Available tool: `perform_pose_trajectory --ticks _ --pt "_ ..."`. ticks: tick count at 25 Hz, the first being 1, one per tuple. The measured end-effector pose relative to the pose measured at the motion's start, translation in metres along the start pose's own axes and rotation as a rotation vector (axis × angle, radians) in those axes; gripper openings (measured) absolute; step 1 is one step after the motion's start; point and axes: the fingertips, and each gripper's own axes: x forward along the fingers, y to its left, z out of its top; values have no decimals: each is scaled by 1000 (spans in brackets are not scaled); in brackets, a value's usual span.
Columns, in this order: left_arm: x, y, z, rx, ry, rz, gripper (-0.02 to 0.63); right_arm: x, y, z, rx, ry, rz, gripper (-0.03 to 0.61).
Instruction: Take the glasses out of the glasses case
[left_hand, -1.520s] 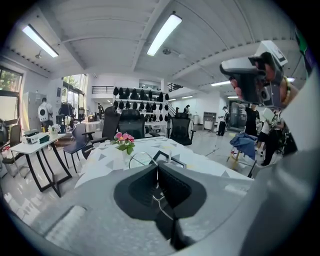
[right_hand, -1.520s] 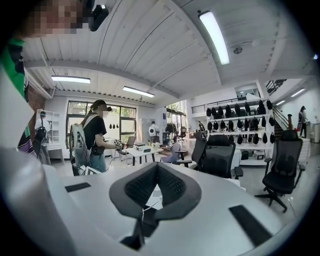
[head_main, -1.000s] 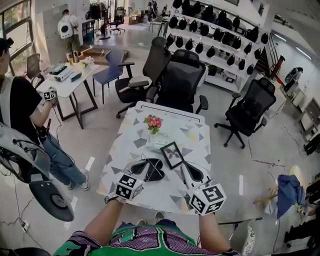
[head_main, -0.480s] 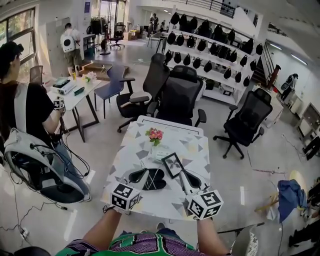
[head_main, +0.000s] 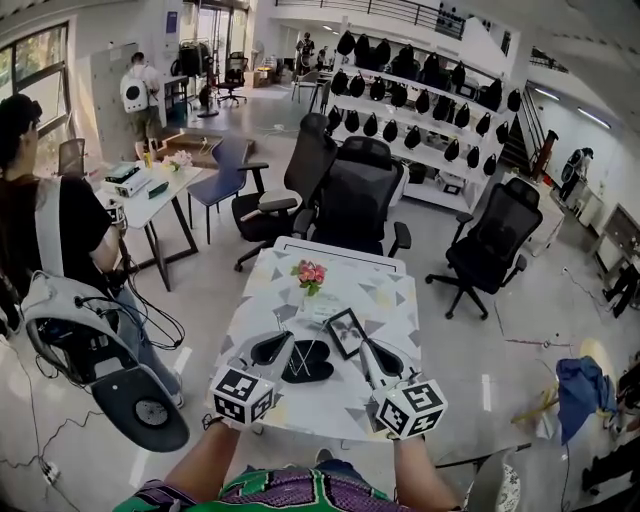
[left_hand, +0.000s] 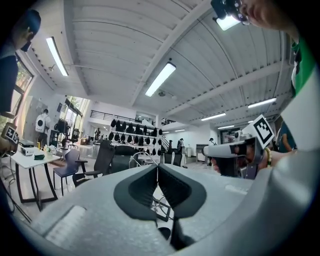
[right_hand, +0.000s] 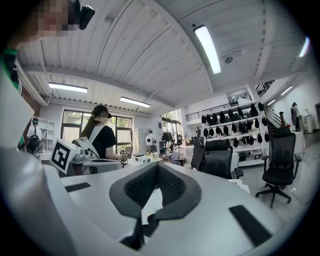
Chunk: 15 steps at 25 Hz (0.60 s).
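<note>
A black glasses case (head_main: 308, 361) lies on the patterned table (head_main: 385, 295), near its front edge; the glasses themselves I cannot make out. My left gripper (head_main: 284, 341) sits just left of the case, its jaws closed tip to tip with nothing between them (left_hand: 157, 168). To the right of the case is my right gripper (head_main: 369, 345), also shut and empty (right_hand: 157, 165). Both point away from me over the table. Each gripper view looks out over the room, not down at the case.
A black-framed flat object (head_main: 346, 332) lies just behind the case, between the grippers. A vase of pink flowers (head_main: 309, 275) stands mid-table. Office chairs (head_main: 355, 195) crowd the far end. A person with a backpack rig (head_main: 60, 270) stands at the left.
My left gripper has drawn back toward me and to the left, off the case. The right gripper has barely moved. The person at left has shifted closer.
</note>
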Motion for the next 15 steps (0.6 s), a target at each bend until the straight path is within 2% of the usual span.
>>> perform_pose_trajectory --ticks 8,15 --pt "-8 11 22 2 -55 33 21 -5 -10 2 -9 -9 -44 2" --pt "-19 21 44 11 -110 61 21 -11 -18 15 -19 -57 -98 0"
